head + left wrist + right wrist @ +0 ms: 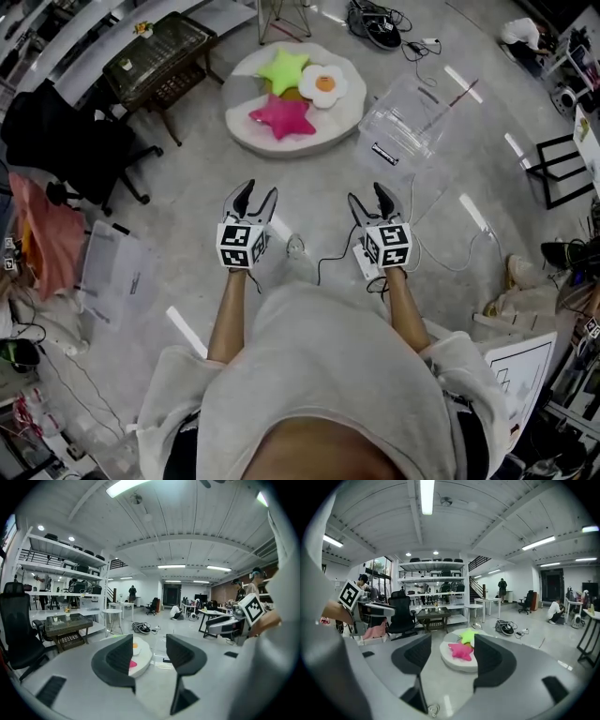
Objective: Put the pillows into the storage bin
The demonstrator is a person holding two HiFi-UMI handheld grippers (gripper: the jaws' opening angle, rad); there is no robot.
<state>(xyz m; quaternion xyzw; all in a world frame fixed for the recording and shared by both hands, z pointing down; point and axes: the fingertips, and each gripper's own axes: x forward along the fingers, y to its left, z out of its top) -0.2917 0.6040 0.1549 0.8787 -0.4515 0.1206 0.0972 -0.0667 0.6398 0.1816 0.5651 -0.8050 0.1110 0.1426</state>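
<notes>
Your left gripper (259,191) and right gripper (367,194) were open and empty, and a small pinch could drop the soft pillows (281,117).

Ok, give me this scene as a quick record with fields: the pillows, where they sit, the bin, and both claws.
pillows: green star pillow, pink star pillow, fried-egg pillow
location: all three on the round white cushion on the floor
bin: clear storage bin, beside the cushion, no pillow inside
left claw: open, empty
right claw: open, empty
status: nothing binned yet
</notes>
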